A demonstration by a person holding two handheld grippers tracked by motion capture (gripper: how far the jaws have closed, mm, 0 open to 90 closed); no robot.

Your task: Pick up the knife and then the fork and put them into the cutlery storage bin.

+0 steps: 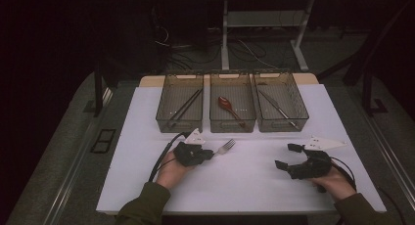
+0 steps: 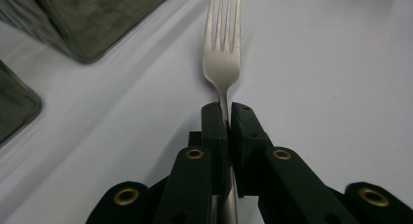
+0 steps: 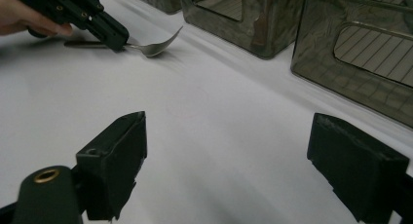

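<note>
A silver fork (image 1: 226, 146) lies on the white mat (image 1: 244, 186), tines pointing toward the bins. My left gripper (image 1: 210, 154) is shut on the fork's neck; in the left gripper view the jaws (image 2: 227, 112) pinch the neck just below the fork's head (image 2: 221, 63), and the handle runs back between them. At the right of the mat, my right gripper (image 1: 286, 156) is open with nothing between its jaws. The right gripper view looks past its own wide-open jaws (image 3: 234, 136) to the left gripper (image 3: 114, 36) holding the fork (image 3: 156, 46).
Three clear grey bins stand in a row at the back of the mat. The left bin (image 1: 179, 123) holds dark chopsticks, the middle bin (image 1: 232, 124) a red spoon (image 1: 226, 104), the right bin (image 1: 283, 123) a metal utensil. Bare mat lies between the two hands.
</note>
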